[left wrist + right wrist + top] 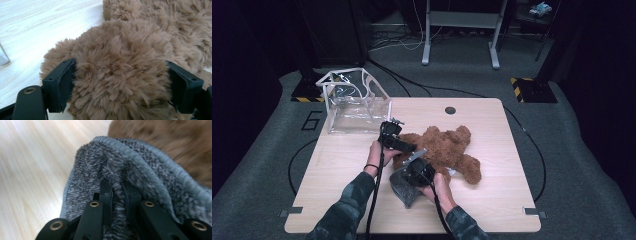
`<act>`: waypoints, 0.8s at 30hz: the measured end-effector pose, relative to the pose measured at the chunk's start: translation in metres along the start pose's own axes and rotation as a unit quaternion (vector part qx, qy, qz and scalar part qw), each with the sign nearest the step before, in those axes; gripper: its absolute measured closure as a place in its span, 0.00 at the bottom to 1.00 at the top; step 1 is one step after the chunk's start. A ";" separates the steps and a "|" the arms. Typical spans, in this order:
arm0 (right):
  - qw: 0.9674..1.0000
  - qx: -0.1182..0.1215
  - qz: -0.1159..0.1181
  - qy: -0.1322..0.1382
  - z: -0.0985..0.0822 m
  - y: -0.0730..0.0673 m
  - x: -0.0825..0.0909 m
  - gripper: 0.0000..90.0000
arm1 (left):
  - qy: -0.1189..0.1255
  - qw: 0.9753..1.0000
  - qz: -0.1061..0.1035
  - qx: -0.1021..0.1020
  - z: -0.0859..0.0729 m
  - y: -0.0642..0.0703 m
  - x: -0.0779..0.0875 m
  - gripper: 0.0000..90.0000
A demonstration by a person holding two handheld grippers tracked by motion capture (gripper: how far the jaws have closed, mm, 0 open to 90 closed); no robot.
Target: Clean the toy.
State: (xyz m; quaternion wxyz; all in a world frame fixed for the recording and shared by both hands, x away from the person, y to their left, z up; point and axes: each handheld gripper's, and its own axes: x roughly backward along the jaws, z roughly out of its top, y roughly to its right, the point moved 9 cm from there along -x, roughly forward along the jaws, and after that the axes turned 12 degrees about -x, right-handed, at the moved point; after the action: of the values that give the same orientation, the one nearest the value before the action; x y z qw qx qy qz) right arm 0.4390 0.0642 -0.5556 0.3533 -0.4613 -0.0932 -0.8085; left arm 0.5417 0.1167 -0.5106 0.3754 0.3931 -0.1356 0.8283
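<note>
Grey cloth (140, 167), soft and limp, bunches in the clenched right tongs (117, 195) at the desk's (337, 165) near edge; pinch its hem. Left tongs (120, 82) squeeze the light, squashy bear's (447, 147) limb just beyond, mid-desk

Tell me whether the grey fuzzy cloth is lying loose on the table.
No: the right hand-held gripper pinches the grey fuzzy cloth between its jaws.
</note>
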 end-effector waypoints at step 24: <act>0.989 -0.084 -0.038 0.116 -0.016 0.069 0.107 0.88 | 0.031 0.999 0.010 -0.018 0.004 0.006 0.009 0.18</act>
State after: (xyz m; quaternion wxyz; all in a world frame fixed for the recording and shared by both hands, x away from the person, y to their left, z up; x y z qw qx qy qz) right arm 0.4391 -0.0457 -0.4896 0.2905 -0.3888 -0.0005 -0.8743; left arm 0.5357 0.1148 -0.5003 0.3783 0.3593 -0.1423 0.8411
